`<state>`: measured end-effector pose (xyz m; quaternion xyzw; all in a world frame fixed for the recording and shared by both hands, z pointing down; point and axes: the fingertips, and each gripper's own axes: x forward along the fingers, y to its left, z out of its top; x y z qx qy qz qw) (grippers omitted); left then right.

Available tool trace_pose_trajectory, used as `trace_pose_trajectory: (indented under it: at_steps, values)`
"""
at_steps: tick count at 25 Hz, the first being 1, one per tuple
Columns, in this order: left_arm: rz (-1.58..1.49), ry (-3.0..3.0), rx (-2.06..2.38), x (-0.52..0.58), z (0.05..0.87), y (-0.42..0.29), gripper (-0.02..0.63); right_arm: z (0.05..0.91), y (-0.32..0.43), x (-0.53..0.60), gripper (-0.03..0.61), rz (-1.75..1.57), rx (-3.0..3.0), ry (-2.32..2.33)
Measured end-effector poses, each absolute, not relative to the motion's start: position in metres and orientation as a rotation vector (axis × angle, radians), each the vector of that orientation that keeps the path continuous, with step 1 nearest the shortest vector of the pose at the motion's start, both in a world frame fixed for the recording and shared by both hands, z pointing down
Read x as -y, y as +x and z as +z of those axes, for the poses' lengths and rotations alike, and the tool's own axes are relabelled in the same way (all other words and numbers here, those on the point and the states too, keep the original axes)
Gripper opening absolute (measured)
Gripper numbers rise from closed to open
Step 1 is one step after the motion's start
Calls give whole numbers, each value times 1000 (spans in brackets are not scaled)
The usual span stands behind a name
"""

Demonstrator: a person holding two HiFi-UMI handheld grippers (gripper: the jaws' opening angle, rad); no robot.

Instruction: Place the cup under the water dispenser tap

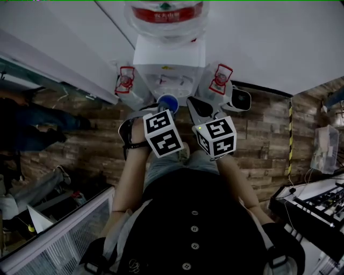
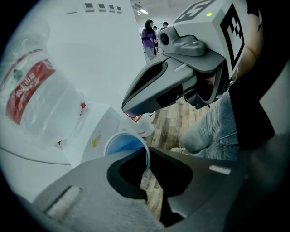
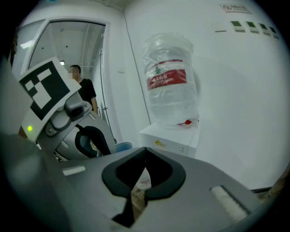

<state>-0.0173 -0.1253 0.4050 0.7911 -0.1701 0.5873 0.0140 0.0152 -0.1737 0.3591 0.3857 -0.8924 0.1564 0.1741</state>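
At twelve o'clock in the head view, the water dispenser (image 1: 169, 59) has a smooth white plastic shell with a dull sheen. The bottle (image 1: 166, 13) on it is clear, crinkled plastic with a glossy red label. The cup (image 2: 124, 144) looks thin and smooth, blue inside with a pale rim. The left gripper (image 2: 147, 154) and right gripper (image 3: 145, 152) are matt grey plastic, finely grained. At nine o'clock the floor (image 1: 97, 145) shows rough-looking wood-grain planks. The jeans (image 2: 213, 131) are faded denim.
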Motion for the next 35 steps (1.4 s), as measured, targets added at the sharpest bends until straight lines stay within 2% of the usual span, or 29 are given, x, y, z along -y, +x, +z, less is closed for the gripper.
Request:
trace_pose_trajectory:
  at_steps: [18,35]
  values:
    - [1943,2432,356,145,439,-39,21,407,7,189,0,597,2420,1160]
    - [2050,2413,291,178,513,-35,23,477,15,223,0,671,2342,1209]
